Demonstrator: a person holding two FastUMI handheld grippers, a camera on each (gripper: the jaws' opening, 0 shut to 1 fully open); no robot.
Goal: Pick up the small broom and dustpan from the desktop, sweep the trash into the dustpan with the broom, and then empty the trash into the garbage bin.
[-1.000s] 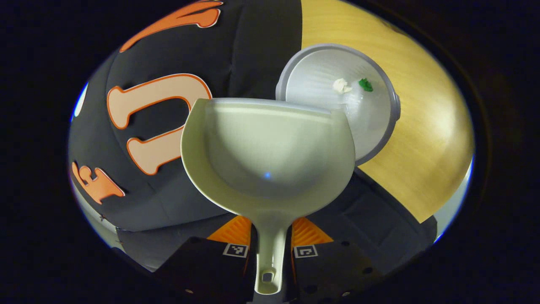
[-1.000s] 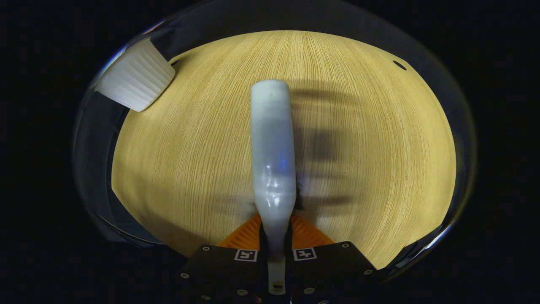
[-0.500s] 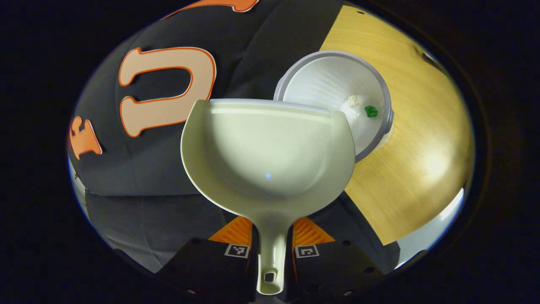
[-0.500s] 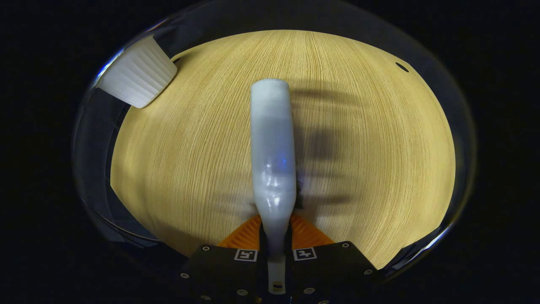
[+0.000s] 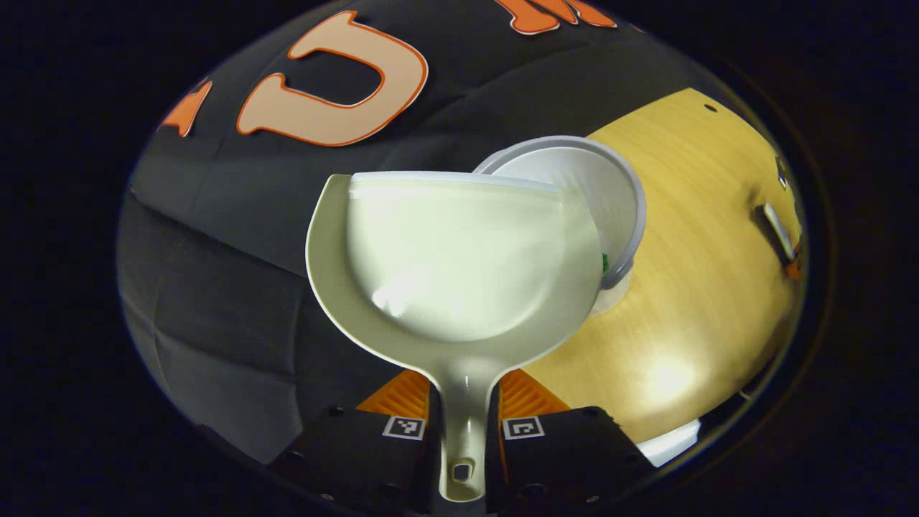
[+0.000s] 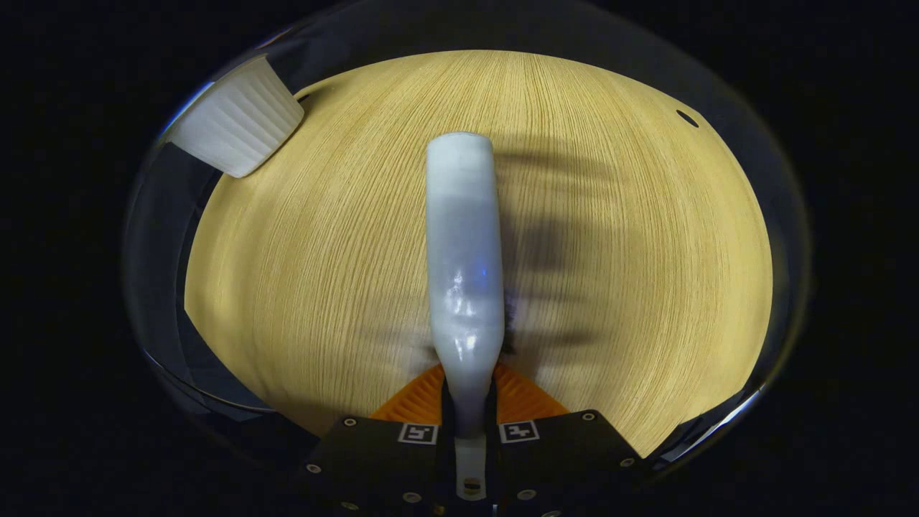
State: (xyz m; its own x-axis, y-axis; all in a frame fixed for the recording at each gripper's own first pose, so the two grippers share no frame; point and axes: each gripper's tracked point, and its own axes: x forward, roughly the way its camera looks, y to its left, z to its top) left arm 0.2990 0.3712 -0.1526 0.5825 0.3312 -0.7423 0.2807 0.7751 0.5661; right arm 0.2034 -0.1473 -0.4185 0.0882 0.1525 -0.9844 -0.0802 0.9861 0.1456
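Left gripper view: the left gripper [image 5: 463, 402] clamps the dustpan [image 5: 452, 266] handle, its pan in front of the garbage bin [image 5: 610, 187] on the desktop [image 5: 703, 287]. Right gripper view: the right gripper [image 6: 467, 402] pinches the broom [image 6: 463, 251] above the desktop

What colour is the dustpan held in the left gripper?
The dustpan is a pale cream-green, plain with no pattern. It shows best in the left gripper view.
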